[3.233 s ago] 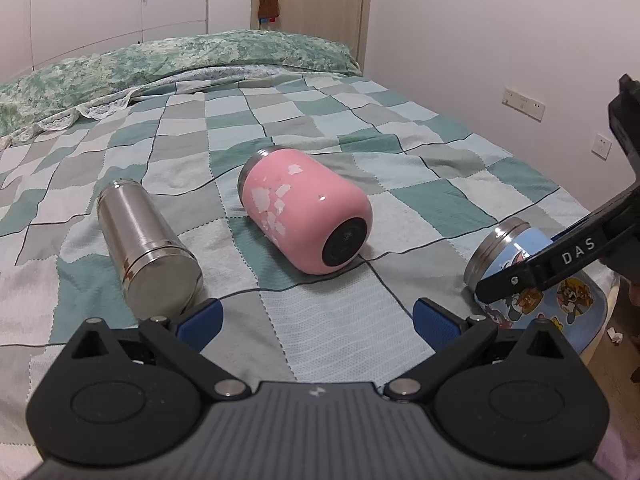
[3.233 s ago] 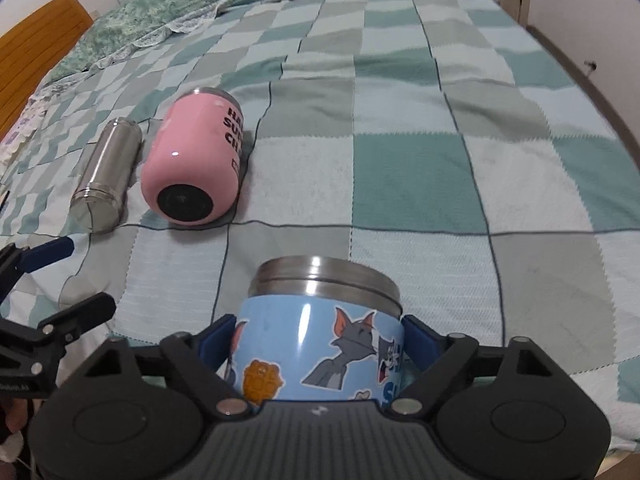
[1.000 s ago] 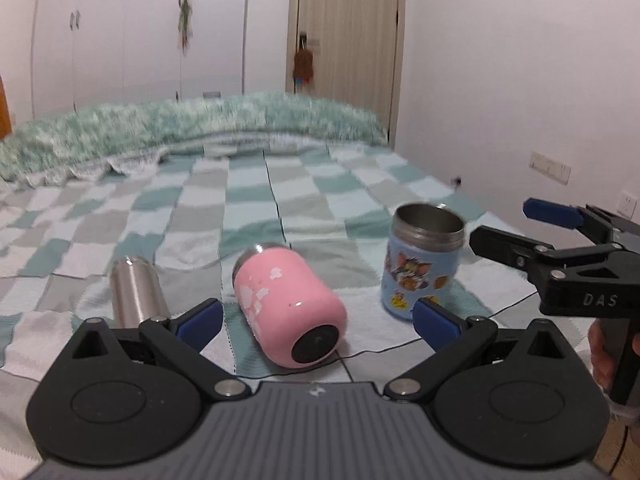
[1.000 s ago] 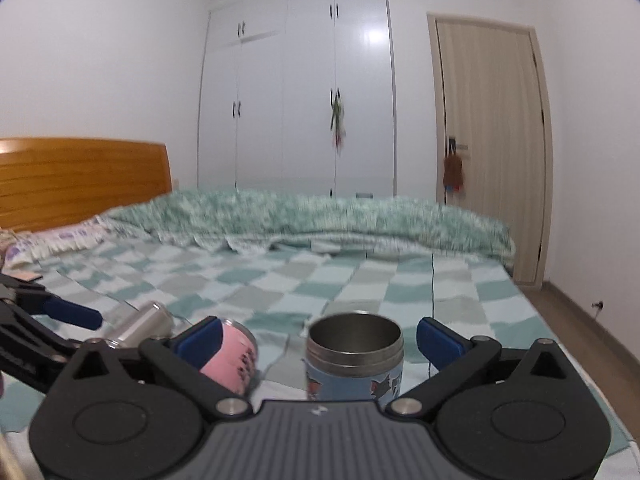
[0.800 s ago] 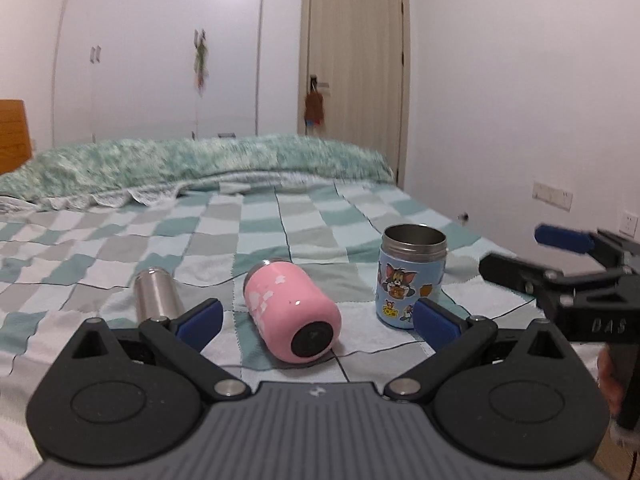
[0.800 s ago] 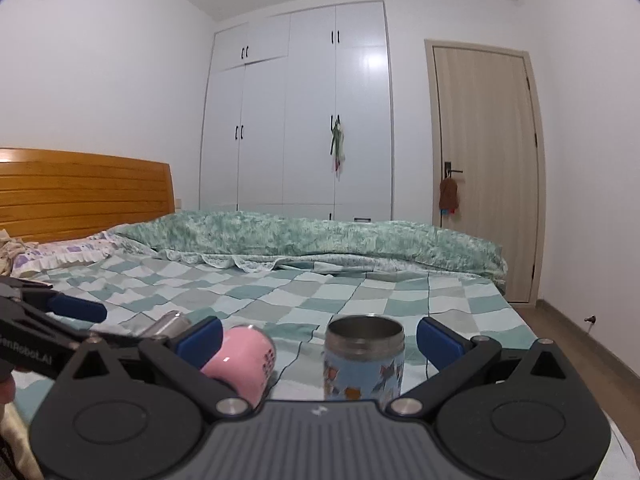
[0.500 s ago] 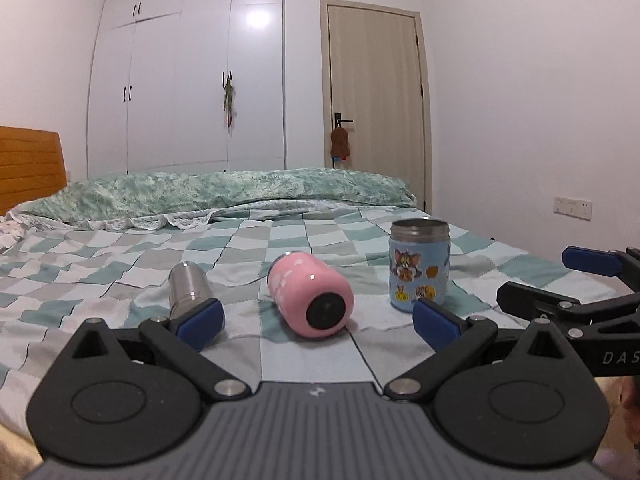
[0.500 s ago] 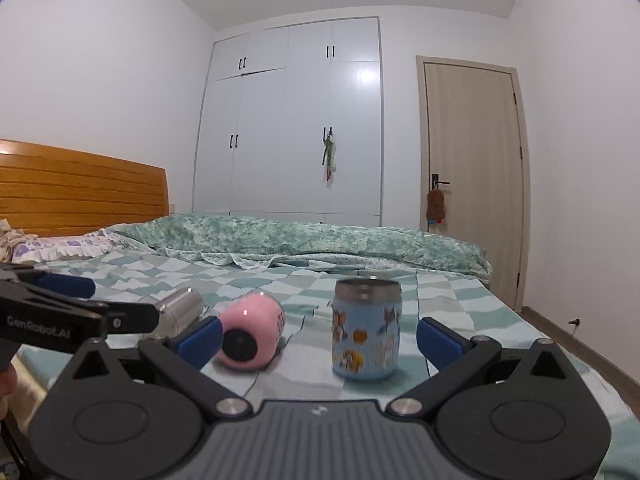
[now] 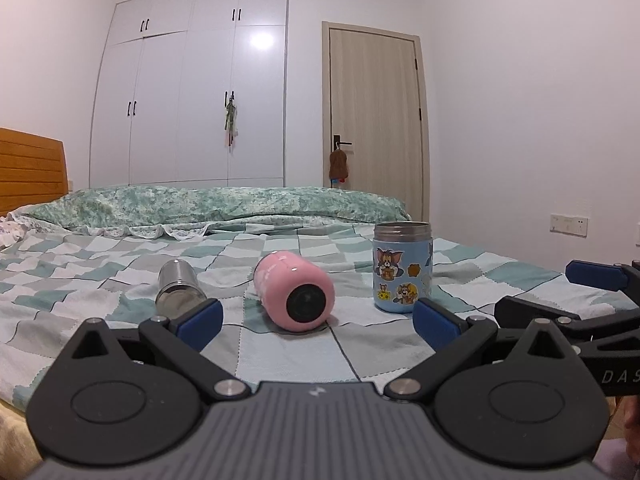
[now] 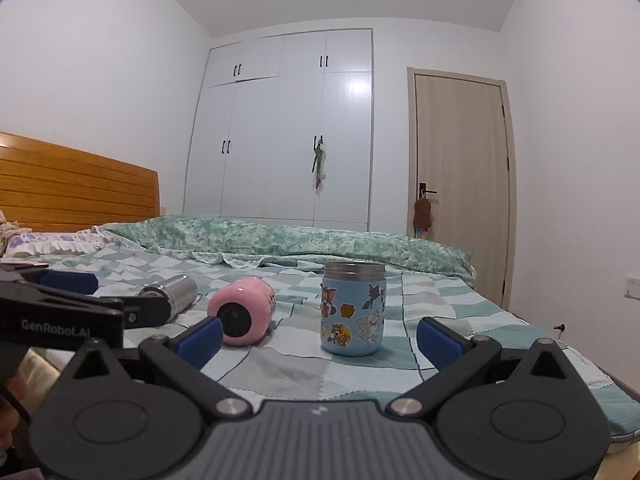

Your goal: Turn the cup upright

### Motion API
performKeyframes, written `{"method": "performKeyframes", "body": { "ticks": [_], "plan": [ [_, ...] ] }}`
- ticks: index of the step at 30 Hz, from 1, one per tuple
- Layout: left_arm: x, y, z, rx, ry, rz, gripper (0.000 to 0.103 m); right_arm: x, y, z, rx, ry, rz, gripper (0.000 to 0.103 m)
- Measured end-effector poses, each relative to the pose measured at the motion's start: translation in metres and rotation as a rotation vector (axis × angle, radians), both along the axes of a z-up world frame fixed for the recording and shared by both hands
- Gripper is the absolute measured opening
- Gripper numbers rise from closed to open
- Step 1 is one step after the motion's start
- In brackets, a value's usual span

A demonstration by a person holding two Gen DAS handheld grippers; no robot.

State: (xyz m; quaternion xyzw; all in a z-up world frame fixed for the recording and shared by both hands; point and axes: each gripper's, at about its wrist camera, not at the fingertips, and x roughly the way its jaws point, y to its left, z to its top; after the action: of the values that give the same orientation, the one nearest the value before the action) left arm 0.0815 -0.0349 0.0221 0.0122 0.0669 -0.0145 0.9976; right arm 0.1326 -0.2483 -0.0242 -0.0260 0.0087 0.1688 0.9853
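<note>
A blue cartoon cup [image 9: 402, 267] with a steel rim stands upright on the checked bedspread [image 9: 280, 356]; it also shows in the right wrist view [image 10: 353, 309]. A pink cup [image 9: 295, 296] lies on its side to its left, base toward me, also in the right wrist view [image 10: 243, 310]. A steel cup [image 9: 178, 288] lies on its side further left, also in the right wrist view [image 10: 170, 288]. My left gripper [image 9: 316, 322] is open and empty, low near the bed's edge. My right gripper [image 10: 318, 338] is open and empty, back from the blue cup.
A green quilt [image 9: 216, 210] lies bunched at the far side of the bed. A wooden headboard [image 10: 76, 190] is at the left. White wardrobes [image 10: 288, 136] and a door [image 10: 460, 184] stand behind. The floor drops off at the bed's right edge [image 10: 592, 364].
The right gripper set the blue cup upright, let it go and drew back. Both grippers have dropped lower and moved away from the cups.
</note>
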Motion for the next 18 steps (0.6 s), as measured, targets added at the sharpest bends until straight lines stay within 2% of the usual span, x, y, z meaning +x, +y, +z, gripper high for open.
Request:
{"method": "performKeyframes", "body": {
  "ticks": [18],
  "plan": [
    [0.0009,0.0023,-0.0044,-0.01,0.01,0.002,0.103,0.0036,-0.0016,-0.0002,0.015,0.008,0.001,0.103]
  ]
}}
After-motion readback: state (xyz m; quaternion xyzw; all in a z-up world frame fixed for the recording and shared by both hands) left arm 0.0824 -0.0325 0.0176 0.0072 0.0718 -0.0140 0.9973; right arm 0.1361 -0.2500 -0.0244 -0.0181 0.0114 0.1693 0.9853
